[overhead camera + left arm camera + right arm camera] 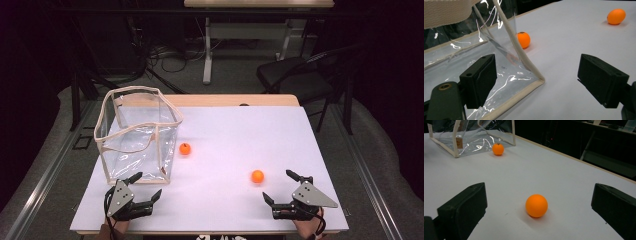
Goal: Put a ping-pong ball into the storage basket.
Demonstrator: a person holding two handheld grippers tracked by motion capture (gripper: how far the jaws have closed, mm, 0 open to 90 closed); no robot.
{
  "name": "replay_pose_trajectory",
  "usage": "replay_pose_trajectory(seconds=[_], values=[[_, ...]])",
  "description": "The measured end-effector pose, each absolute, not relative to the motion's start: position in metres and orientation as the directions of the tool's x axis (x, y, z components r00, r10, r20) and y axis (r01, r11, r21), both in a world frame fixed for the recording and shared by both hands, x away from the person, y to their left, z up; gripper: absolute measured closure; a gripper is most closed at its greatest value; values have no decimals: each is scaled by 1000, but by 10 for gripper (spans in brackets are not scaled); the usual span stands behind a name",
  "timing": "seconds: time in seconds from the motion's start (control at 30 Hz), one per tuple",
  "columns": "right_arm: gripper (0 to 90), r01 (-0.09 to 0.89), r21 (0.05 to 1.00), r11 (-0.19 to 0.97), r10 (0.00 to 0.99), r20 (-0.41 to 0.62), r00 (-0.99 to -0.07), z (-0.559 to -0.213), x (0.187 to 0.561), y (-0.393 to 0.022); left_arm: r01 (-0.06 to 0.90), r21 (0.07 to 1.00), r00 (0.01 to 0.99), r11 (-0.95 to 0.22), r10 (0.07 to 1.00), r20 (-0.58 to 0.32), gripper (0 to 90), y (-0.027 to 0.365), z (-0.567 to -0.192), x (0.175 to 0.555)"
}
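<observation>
A: What does the room look like?

B: Dark. A grey floor runs around the table [215, 145], cables lie tangled on it at the back, another desk's white legs [207, 50] stand beyond, and a black chair [295, 75] sits past the far right corner.

A: And the table itself?

B: A white sheet covers nearly all of it, with a strip of pale wood showing along the far edge.

A: What's on it?

B: The biggest thing is a clear plastic bin [137, 135] with beige trim, upright at the left. Then two orange balls. One ball with a dark spot on top [185, 148] lies just beside the bin's right wall. The plain orange ball [257, 176] lies well apart from it, toward the near right.

A: The grippers?

B: The left gripper [148, 186] rests at the bin's near corner, jaws apart, one jaw in front of the clear wall, gripping nothing. The right gripper [280, 185] sits near the plain ball, jaws spread wide, the ball lying ahead between them, untouched.
</observation>
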State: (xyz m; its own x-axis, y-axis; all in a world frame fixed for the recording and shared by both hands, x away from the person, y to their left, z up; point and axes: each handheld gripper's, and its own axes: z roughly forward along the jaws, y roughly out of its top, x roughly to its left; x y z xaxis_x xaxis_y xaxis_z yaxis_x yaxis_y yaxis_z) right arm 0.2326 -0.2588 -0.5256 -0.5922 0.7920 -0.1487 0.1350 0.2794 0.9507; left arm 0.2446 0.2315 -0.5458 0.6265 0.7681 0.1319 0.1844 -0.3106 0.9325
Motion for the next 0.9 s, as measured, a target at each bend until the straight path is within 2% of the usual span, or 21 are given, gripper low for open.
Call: replay_pose_trajectory(seconds=[0.9], values=[[0,235,911,339,778,-131,-614,-526,257,-247,191,925,638,-327,757,136,158,229,-547,247]])
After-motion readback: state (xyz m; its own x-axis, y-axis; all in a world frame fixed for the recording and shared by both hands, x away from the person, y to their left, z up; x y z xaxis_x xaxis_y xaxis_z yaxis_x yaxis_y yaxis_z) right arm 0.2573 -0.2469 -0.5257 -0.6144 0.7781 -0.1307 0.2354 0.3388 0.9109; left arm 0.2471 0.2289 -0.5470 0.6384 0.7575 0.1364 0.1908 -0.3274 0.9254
